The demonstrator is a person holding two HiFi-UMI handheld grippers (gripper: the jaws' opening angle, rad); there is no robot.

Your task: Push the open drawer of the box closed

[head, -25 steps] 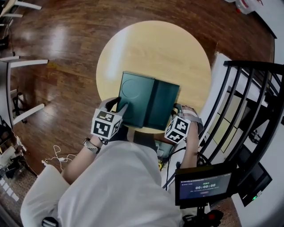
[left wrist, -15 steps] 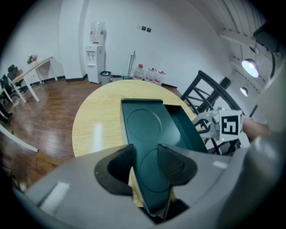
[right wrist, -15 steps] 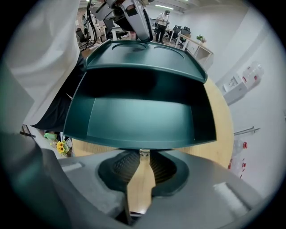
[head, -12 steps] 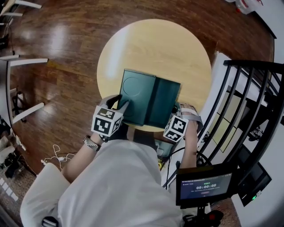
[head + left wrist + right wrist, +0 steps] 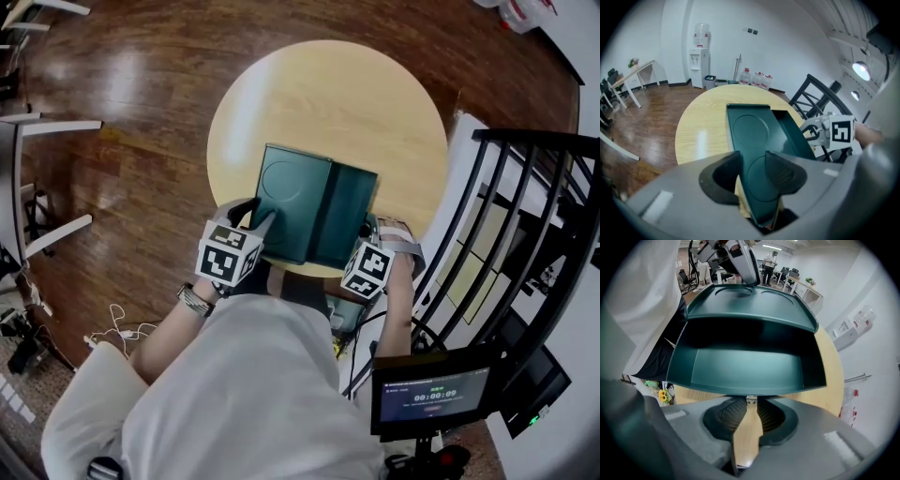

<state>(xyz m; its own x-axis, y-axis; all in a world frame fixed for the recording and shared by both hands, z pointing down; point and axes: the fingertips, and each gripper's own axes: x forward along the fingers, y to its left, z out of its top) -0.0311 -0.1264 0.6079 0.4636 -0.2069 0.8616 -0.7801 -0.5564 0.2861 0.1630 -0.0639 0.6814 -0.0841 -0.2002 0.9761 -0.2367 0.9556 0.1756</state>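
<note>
A dark green box [image 5: 291,211] lies on the round yellow table [image 5: 328,103], its drawer [image 5: 345,220] pulled out to the right. My left gripper [image 5: 251,217] is at the box's near left corner, and in the left gripper view its jaws [image 5: 752,171] close on the rim of the box [image 5: 750,131]. My right gripper [image 5: 370,230] sits at the drawer's front. In the right gripper view the empty drawer [image 5: 745,366] fills the frame. Its small metal knob [image 5: 751,400] is pinched between the pads of the right gripper [image 5: 749,411].
A black railing [image 5: 525,216] stands close on the right, with a small monitor [image 5: 431,394] below it. Wooden floor surrounds the table. White furniture legs [image 5: 56,127] stand at the far left. A water dispenser [image 5: 701,56] stands against the far wall.
My right gripper has edged a little left, closer to the drawer's front. The left gripper and the box have hardly moved.
</note>
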